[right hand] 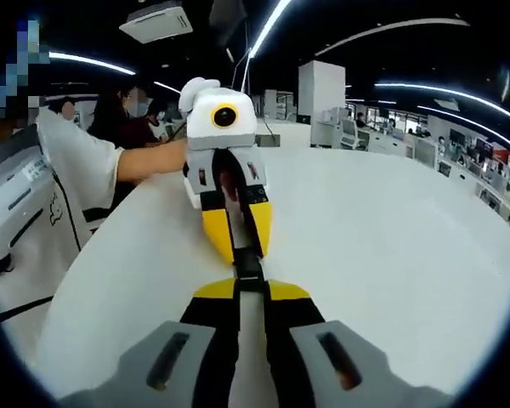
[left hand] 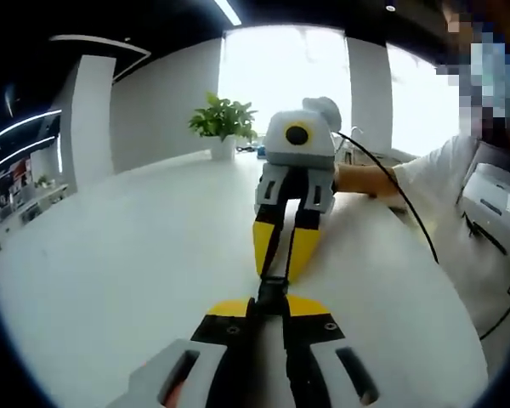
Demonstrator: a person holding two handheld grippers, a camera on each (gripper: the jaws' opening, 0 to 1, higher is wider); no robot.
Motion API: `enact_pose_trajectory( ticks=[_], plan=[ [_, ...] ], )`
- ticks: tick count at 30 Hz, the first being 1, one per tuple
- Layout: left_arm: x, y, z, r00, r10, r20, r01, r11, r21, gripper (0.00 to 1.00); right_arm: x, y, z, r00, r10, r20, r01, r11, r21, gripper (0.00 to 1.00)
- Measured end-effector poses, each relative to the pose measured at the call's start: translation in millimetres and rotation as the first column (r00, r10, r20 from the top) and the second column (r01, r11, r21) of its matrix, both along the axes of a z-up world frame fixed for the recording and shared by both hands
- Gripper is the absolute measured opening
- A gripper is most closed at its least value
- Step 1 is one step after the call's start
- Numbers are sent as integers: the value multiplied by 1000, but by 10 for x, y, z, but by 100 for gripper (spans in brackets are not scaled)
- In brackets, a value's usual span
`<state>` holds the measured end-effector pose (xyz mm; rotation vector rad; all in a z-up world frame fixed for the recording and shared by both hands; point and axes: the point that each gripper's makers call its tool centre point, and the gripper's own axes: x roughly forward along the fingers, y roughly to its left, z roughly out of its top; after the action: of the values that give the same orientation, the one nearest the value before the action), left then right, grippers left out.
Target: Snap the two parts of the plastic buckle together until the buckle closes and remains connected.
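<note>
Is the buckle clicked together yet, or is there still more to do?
Nearly there, I think. The left gripper and the right gripper face each other tip to tip over the white table, each shut on one end of the black buckle. The two parts look pushed together in one line, but the pictures cannot show whether they have clicked. Still left: letting go, to see whether it stays joined.

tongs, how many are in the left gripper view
2: the left tongs rise from the bottom edge; the right tongs face them from above, both shut on the black buckle over the white table.
</note>
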<state>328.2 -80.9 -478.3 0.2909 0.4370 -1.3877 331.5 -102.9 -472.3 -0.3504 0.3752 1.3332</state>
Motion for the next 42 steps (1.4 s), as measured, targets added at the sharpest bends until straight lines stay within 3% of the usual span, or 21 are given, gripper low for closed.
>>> enact_pose_trajectory(
  ticks=[10,22,31,42],
  plan=[
    [581,-61,2,997,-18,72,14,998,57,11,530,-40,-18,995,-8,103,22,990,-142,9],
    [1055,-119,-17,996,-20,85,16,999,52,11,1036,-102,-61,996,-44,74,54,989,-138,9],
    [1129,-127,-37,999,-7,40,7,1000,-3,12,1153,-93,-64,994,-58,88,68,991,-114,10],
    [1119,-101,-37,999,30,23,-29,1000,-5,19,1113,-80,-63,996,-59,73,66,993,-100,17]
  ],
)
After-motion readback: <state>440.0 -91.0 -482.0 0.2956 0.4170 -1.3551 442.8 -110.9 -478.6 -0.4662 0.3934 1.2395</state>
